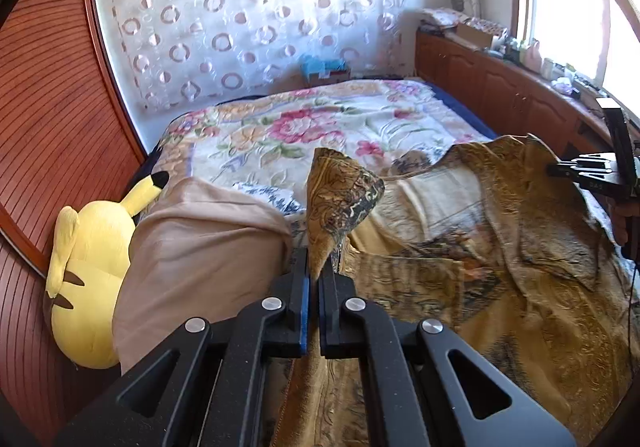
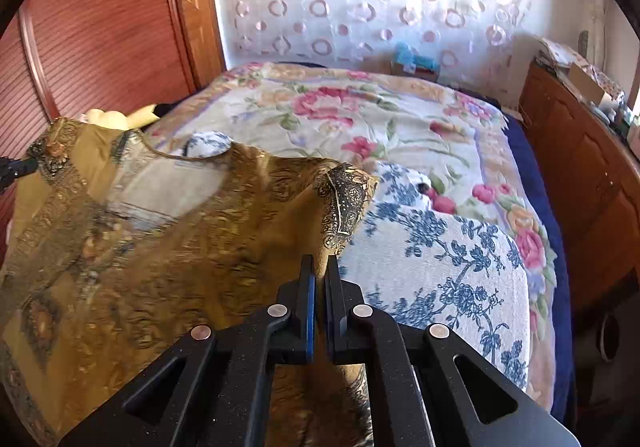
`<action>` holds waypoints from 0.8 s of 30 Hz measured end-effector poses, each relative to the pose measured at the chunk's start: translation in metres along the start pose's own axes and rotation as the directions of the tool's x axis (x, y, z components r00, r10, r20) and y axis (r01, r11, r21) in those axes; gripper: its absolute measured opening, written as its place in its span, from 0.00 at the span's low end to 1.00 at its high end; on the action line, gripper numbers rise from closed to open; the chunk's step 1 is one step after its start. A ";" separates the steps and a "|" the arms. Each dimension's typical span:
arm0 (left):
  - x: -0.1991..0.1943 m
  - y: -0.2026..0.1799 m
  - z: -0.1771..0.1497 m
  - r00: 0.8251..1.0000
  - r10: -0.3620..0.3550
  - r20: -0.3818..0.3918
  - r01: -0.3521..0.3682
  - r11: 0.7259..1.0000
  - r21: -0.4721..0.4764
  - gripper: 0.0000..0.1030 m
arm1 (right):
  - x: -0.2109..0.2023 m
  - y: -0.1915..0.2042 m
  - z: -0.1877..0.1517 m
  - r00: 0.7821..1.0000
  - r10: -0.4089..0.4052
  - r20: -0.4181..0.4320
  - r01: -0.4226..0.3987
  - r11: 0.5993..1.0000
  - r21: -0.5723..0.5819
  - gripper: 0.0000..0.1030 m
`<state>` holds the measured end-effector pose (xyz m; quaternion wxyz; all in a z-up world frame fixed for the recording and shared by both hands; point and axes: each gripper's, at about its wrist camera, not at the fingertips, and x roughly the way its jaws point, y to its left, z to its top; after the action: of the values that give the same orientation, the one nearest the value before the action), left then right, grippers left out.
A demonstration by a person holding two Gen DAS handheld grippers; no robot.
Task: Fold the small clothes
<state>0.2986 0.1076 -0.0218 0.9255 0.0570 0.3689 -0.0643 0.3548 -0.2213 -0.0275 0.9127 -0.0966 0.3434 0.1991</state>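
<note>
A golden-brown patterned top (image 1: 500, 247) with dark sleeve cuffs lies spread over the bed; it also shows in the right wrist view (image 2: 160, 247). My left gripper (image 1: 319, 267) is shut on one sleeve of the top, whose cuff (image 1: 344, 195) stands up above the fingers. My right gripper (image 2: 320, 267) is shut on the other sleeve, with its dark cuff (image 2: 344, 203) sticking up. The right gripper also shows at the right edge of the left wrist view (image 1: 560, 169), pinching the top's far edge. The cloth hangs slack between them.
A floral bedspread (image 1: 304, 127) covers the bed. A yellow plush toy (image 1: 88, 247) and a beige pillow (image 1: 192, 255) lie at the left by the wooden headboard (image 1: 48, 107). A blue-and-white floral cloth (image 2: 440, 255) lies at the right. A wooden cabinet (image 2: 580, 167) runs along the right.
</note>
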 end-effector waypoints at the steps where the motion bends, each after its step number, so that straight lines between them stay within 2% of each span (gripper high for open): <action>1: -0.009 -0.001 -0.001 1.000 -0.008 0.018 0.008 1.000 -0.005 0.04 | -0.006 0.002 -0.001 1.000 -0.003 0.012 0.003 1.000 -0.004 0.03; 6: -0.041 -0.007 -0.008 0.998 -0.025 0.063 0.026 1.000 -0.001 0.04 | -0.047 0.007 -0.013 0.996 0.021 0.082 -0.021 1.000 -0.009 0.03; 11: -0.082 -0.010 -0.030 0.994 -0.039 0.105 0.040 0.999 -0.008 0.04 | -0.085 0.015 -0.044 0.992 0.030 0.123 -0.027 0.999 -0.022 0.03; 17: -0.134 -0.013 -0.085 0.987 -0.056 0.148 0.060 0.998 -0.020 0.04 | -0.141 0.020 -0.097 0.984 0.065 0.167 -0.063 0.998 -0.016 0.03; 24: -0.176 -0.017 -0.159 0.987 -0.055 0.148 0.067 0.995 -0.075 0.04 | -0.205 0.024 -0.182 0.980 0.110 0.165 -0.111 0.994 -0.003 0.03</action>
<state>0.0620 0.1285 -0.0164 0.9491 0.0041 0.3042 -0.0818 0.0965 -0.3174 -0.0278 0.9259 -0.0579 0.2721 0.2555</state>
